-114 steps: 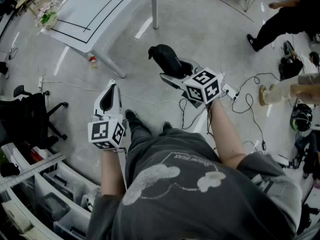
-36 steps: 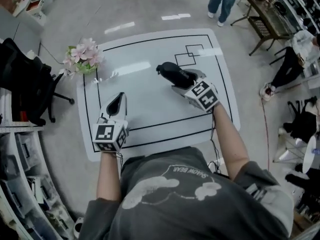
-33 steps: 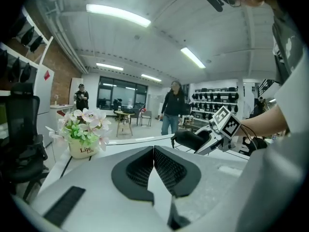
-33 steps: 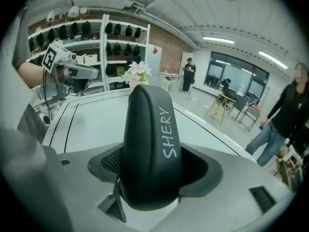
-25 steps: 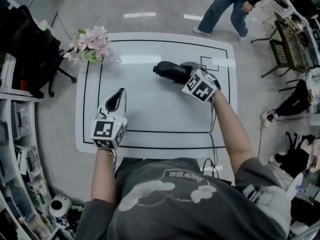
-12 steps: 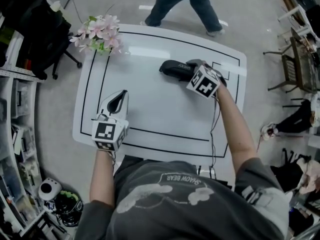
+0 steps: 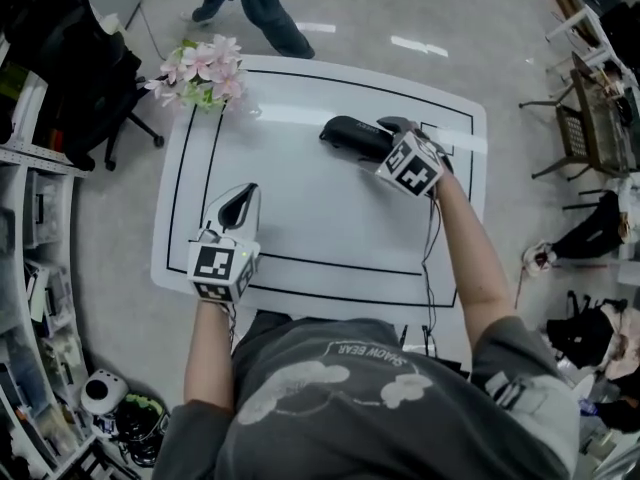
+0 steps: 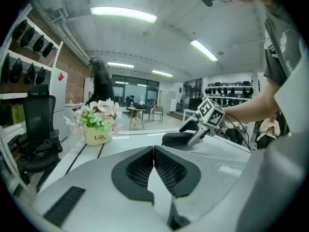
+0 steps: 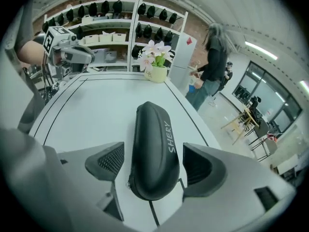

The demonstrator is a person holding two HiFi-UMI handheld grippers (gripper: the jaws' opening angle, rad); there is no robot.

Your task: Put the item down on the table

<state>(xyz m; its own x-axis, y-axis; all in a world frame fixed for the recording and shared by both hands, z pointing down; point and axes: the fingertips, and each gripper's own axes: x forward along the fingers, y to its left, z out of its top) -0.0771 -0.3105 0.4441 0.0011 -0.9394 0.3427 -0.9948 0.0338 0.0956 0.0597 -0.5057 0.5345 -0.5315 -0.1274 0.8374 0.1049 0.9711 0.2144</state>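
White table [image 7: 300, 218] holds the case [image 7: 347, 134], flat near its far right corner. Our right gripper [image 9: 150, 161] has just been opening, pads clear of the case between them. Our left gripper [image 8: 153, 158] is clenched, empty. Placement looks done; we only need to back off.

I see a pot of pink flowers [image 7: 200, 68], with a black office chair [image 7: 85, 78] on the floor just to its left. A person [image 7: 255, 3] is mid-stride at the far side, and shelving [image 7: 30, 288] lines the left edge.
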